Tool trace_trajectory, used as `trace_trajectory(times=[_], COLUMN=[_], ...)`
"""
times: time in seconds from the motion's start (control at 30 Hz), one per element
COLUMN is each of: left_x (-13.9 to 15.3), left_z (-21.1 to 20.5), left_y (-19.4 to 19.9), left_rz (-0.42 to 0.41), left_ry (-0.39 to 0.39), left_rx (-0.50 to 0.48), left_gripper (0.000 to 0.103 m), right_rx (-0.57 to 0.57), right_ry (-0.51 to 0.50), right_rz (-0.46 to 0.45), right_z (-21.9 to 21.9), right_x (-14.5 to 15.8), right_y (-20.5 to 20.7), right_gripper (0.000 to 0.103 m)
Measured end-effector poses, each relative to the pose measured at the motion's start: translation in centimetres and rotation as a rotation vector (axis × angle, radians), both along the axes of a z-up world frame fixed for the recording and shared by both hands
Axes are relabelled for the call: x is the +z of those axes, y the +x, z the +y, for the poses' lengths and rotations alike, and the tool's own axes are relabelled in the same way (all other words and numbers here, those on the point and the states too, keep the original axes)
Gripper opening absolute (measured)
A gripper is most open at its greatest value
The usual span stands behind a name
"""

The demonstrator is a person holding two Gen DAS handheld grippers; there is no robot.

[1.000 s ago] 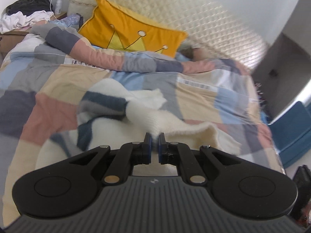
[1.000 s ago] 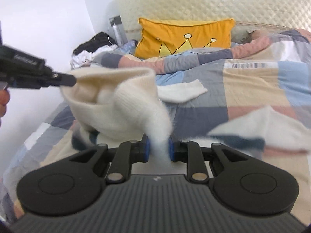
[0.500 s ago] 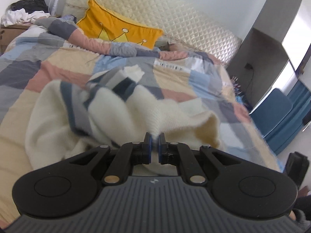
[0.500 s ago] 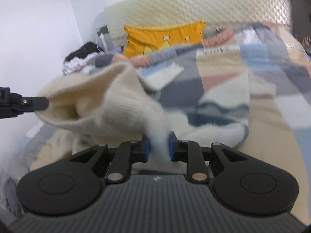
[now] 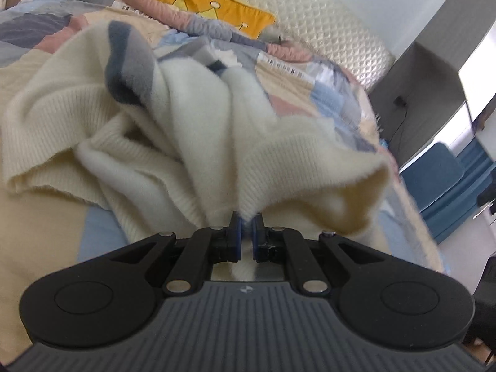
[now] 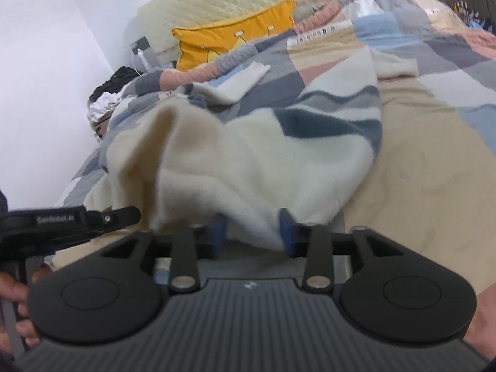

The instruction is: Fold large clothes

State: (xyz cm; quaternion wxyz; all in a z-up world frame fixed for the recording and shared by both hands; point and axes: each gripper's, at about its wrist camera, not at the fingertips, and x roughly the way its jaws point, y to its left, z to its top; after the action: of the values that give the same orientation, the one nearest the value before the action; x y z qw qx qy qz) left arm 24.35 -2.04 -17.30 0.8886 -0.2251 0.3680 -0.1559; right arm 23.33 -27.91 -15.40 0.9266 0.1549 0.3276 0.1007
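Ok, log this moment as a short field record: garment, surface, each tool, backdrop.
garment: cream sweater with grey and blue bands, bunched, not yet folded
surface: patchwork quilt on a bed
left tool: shut on the sweater's ribbed edge
right tool: jaws opening, sweater edge between them, pads clear
backdrop: yellow crown pillow against quilted headboard

Sweater (image 5: 192, 130) heaped on quilt (image 6: 427, 161), pillow (image 6: 229, 40) behind it against headboard (image 5: 325, 21)
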Motion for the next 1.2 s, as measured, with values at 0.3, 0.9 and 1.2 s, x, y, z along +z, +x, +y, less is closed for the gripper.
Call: trace_trajectory(times=[0.3,0.9,1.2], left_x=[1.6,2.5,3.7], left_z=[1.3,0.8,-0.1], left_y=[-0.4,-1.1,-2.5], left_rz=[-0.031,-0.084,-0.117], left_ry=[-0.054,-0.032,0.089], left_rx=[0.015,-0.001,-0.046], left_gripper=[0.007,0.007,0.008], right_rx=[0.098,0.013,0.005], right_ry=[-0.031,-0.087,-0.027], right_rz=[-0.197,-0.169,-0.165], right_z=[2.6,2.7,1.8], right_x=[2.1,0.4,0.7], right_y=[-1.2,1.6,1.6], right_gripper=[0.076,0.031,0.019])
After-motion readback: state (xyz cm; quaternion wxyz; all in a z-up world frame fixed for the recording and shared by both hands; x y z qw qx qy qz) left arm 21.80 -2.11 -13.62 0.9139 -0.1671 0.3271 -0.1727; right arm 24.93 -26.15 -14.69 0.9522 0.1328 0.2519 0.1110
